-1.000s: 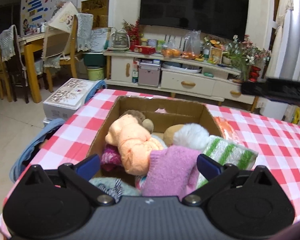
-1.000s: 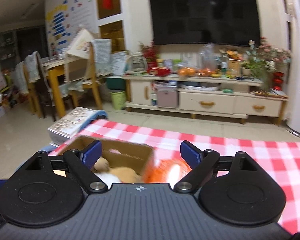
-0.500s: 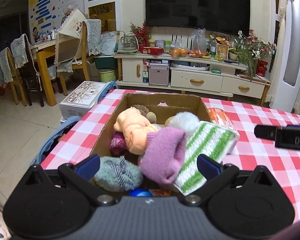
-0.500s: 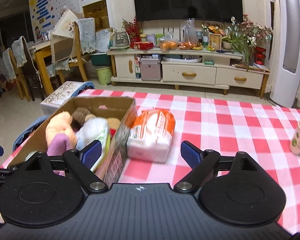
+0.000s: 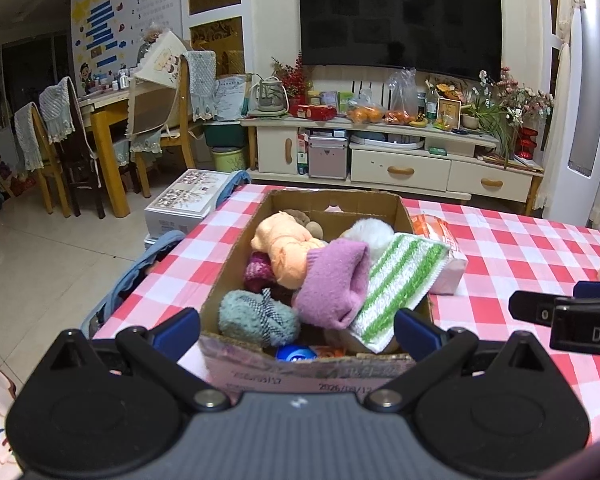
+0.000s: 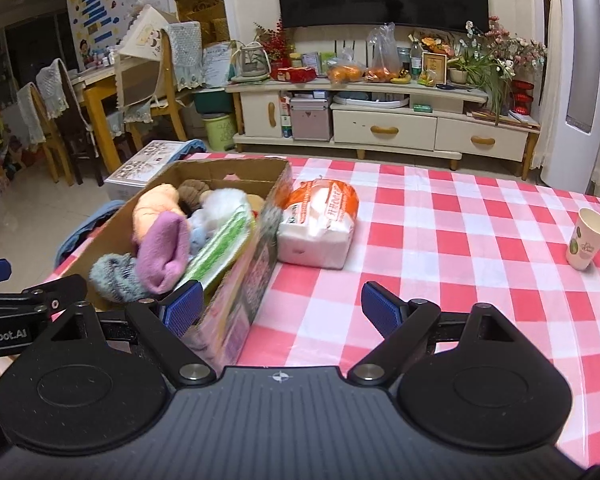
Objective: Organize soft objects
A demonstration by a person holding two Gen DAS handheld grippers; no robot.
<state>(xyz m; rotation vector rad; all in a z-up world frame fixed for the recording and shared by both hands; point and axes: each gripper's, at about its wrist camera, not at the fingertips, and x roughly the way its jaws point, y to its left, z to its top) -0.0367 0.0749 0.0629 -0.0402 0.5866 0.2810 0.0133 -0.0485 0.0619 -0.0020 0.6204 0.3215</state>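
Through my left wrist camera, my left gripper [image 5: 296, 330] hangs with its 2 fingers spread wide and holding nothing, just short of the near wall of the cardboard box [image 5: 308, 372]. The box sits on the red-checked table [image 5: 520, 256], packed with soft things: a purple sock [image 5: 334, 282] on top, a green-striped cloth [image 5: 400, 282] leaning over the right rim, an orange plush [image 5: 286, 246] behind, and a grey fuzzy bundle [image 5: 256, 316] at the near left corner.

Through my right wrist camera, my right gripper [image 6: 282, 306] is likewise wide apart and empty, low over the table beside the box's right wall. A bagged tissue pack [image 6: 320, 222] lies just beside that wall, outside the box; a paper cup [image 6: 586, 238] stands well apart at the far right.

I judge the pack is what remains loose. To take it cleanly I should approach its short end level, close on the pack's body rather than loose film, and lift clear of the cloth overhanging the rim.
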